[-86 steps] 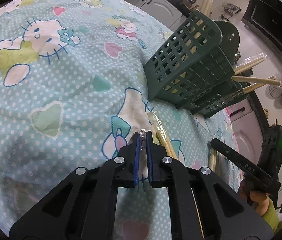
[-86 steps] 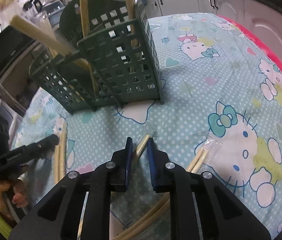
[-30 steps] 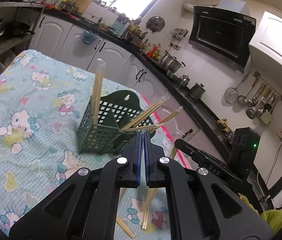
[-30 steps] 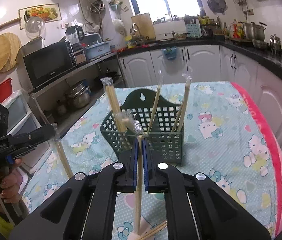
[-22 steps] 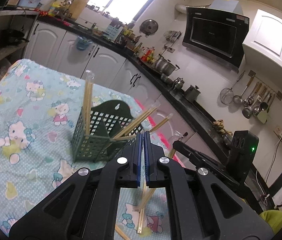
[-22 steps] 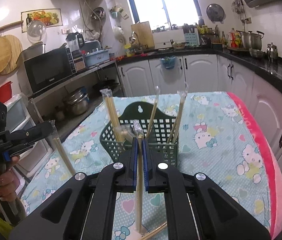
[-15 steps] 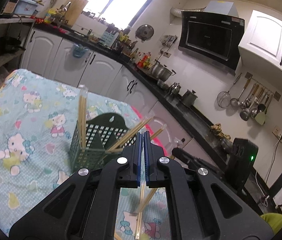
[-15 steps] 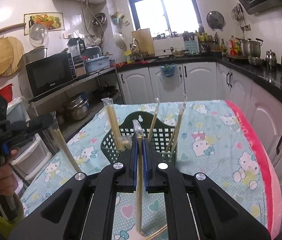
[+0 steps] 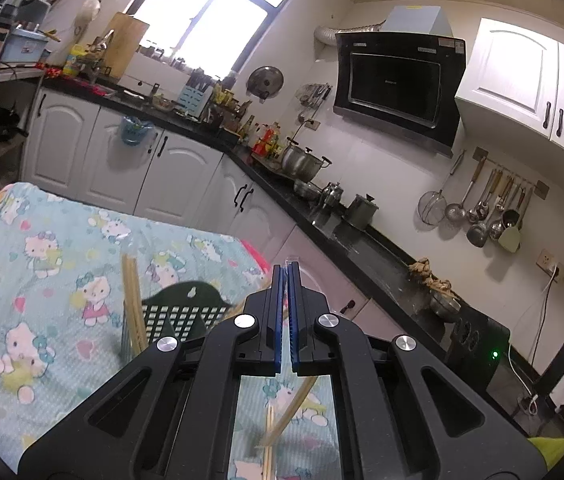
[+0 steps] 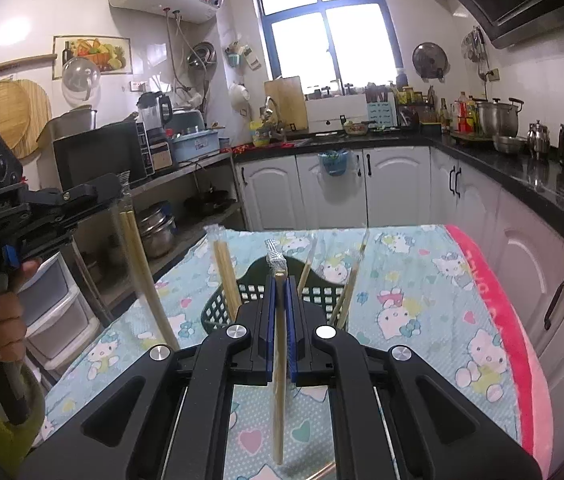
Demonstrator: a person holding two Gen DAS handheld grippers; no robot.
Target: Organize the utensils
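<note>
Right gripper (image 10: 280, 280): jaws nearly closed, pinching a wrapped chopstick pair (image 10: 278, 380) near its top end. The pair hangs roughly vertical between the blue pads (image 10: 269, 320), wrapper tip poking just above them, lower end hanging free over the tablecloth (image 10: 421, 300).

Left gripper (image 9: 286, 270): jaws nearly closed, clamped on the clear wrapper of a second pair (image 10: 142, 264). In the right wrist view that pair hangs down and tilted, left of the right gripper. In the left wrist view its lower part (image 9: 270, 440) shows below the jaws.

Green basket (image 10: 218, 308) sits straight ahead of and below both grippers, upright on the cloth. It holds several wrapped pairs (image 10: 226, 268), leaning. More chopsticks (image 9: 293, 408) lie on the cloth under the left gripper.
</note>
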